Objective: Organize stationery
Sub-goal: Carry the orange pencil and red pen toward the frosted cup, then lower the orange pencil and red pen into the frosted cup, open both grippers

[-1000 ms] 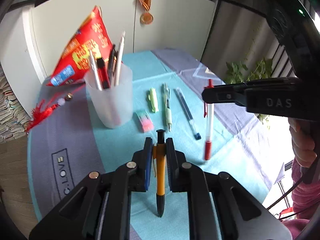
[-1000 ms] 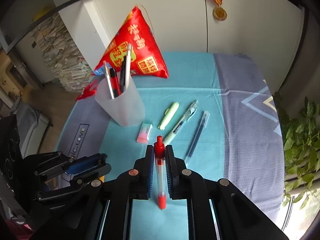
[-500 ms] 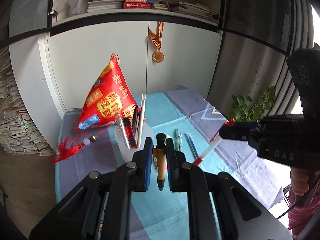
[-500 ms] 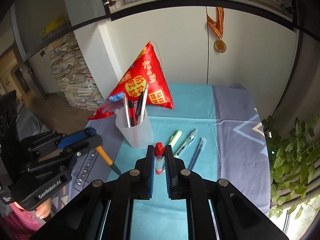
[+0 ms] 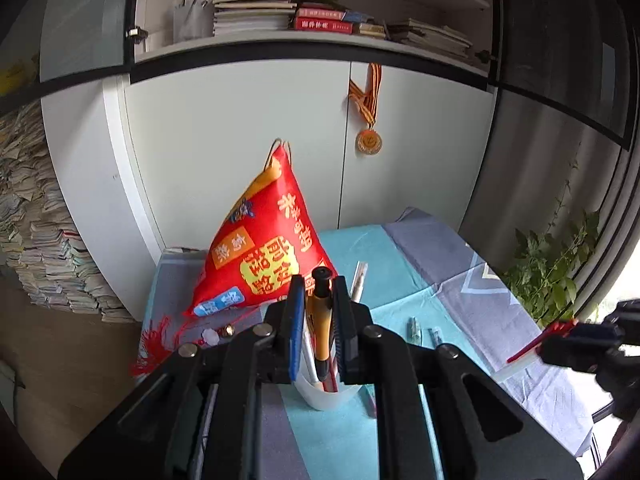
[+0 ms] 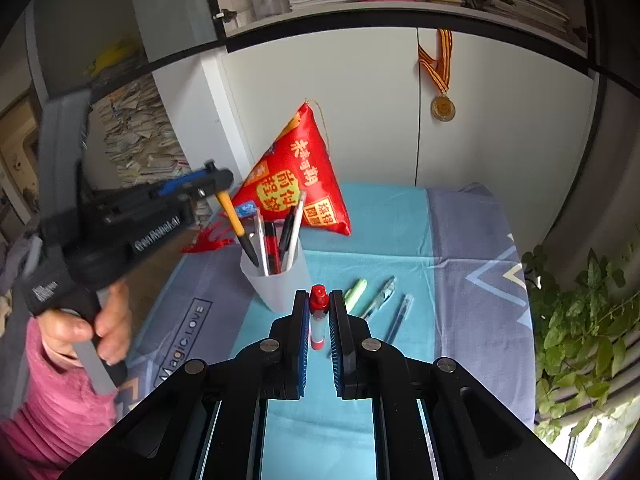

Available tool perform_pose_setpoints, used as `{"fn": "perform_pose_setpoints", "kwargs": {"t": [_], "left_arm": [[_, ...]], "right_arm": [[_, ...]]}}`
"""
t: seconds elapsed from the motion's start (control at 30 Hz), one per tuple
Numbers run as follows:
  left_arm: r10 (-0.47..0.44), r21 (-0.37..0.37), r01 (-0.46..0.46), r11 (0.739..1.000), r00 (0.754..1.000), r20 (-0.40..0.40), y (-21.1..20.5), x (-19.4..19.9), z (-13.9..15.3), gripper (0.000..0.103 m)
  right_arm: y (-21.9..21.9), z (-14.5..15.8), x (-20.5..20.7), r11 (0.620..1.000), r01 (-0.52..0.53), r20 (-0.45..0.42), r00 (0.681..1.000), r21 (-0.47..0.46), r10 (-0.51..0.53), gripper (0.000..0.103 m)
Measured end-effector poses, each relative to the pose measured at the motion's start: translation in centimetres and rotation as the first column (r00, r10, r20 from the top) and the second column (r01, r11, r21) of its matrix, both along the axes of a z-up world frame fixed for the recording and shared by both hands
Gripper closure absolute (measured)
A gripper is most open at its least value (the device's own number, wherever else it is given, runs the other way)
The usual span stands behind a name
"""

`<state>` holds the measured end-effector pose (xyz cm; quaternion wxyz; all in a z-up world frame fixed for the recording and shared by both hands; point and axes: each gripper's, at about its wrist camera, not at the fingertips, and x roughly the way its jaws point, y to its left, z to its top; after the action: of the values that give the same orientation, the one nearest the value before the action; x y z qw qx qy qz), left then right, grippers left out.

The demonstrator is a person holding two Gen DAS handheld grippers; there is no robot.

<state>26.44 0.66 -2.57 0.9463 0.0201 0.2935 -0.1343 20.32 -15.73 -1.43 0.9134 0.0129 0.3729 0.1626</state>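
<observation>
My left gripper [image 5: 317,308] is shut on an orange pen [image 5: 320,320] with a black tip. In the right wrist view that left gripper [image 6: 214,182] hangs over the frosted pen cup [image 6: 276,284], and the orange pen [image 6: 236,224] slants down with its tip at the cup's rim. The cup holds several pens. My right gripper [image 6: 319,316] is shut on a red-capped pen [image 6: 318,320], above the teal cloth in front of the cup. A green highlighter [image 6: 355,290], a green pen [image 6: 380,292] and a blue pen [image 6: 400,316] lie right of the cup.
A red triangular bag [image 6: 304,180] stands behind the cup, with a red tassel [image 6: 208,240] beside it. The table [image 6: 460,248] backs onto a white cabinet hung with a medal [image 6: 443,108]. A leafy plant [image 6: 580,320] stands at the right. A hand in a pink sleeve [image 6: 60,392] holds the left gripper.
Both grippers have risen off the cloth with their pens. The left one has swung over to the cup, bringing the orange pen's tip to its rim; both views tilted up toward the cabinet.
</observation>
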Motion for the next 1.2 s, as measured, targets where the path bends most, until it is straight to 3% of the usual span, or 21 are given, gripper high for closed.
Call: {"fn": "perform_pose_setpoints", "kwargs": {"t": [0.2, 0.4, 0.53, 0.7, 1.03, 1.2], "left_arm": [[0.002, -0.032, -0.006, 0.999, 0.994, -0.109, 0.5, 0.6, -4.0, 0.092], [-0.012, -0.043, 0.007, 0.999, 0.993, -0.118, 1.0, -0.1, -4.7, 0.091], [-0.011, -0.032, 0.008, 0.999, 0.995, -0.103, 1.4, -1.1, -4.5, 0.09], [0.016, -0.011, -0.017, 1.0, 0.997, -0.076, 2.3, -2.2, -4.4, 0.079], [0.057, -0.029, -0.06, 0.998, 0.994, -0.089, 4.7, -2.6, -5.0, 0.078], [0.058, -0.046, -0.064, 0.997, 0.992, -0.114, 4.9, -2.5, -5.5, 0.078]], "right_arm": [[1.3, 2.6, 1.3, 1.0, -0.013, 0.053, 0.999, 0.011, 0.012, 0.093], [3.1, 3.9, 3.7, 0.999, -0.024, 0.073, 0.997, 0.023, 0.022, 0.093], [4.1, 3.3, 5.3, 0.999, -0.032, 0.049, 0.998, 0.028, 0.031, 0.092], [5.4, 1.8, 7.1, 0.999, -0.036, 0.004, 0.999, 0.021, 0.036, 0.092], [5.6, 0.5, 9.2, 0.999, -0.003, -0.048, 0.999, 0.044, 0.005, 0.092], [6.1, 0.2, 9.3, 1.0, -0.016, -0.063, 0.998, 0.014, 0.016, 0.092]]}}
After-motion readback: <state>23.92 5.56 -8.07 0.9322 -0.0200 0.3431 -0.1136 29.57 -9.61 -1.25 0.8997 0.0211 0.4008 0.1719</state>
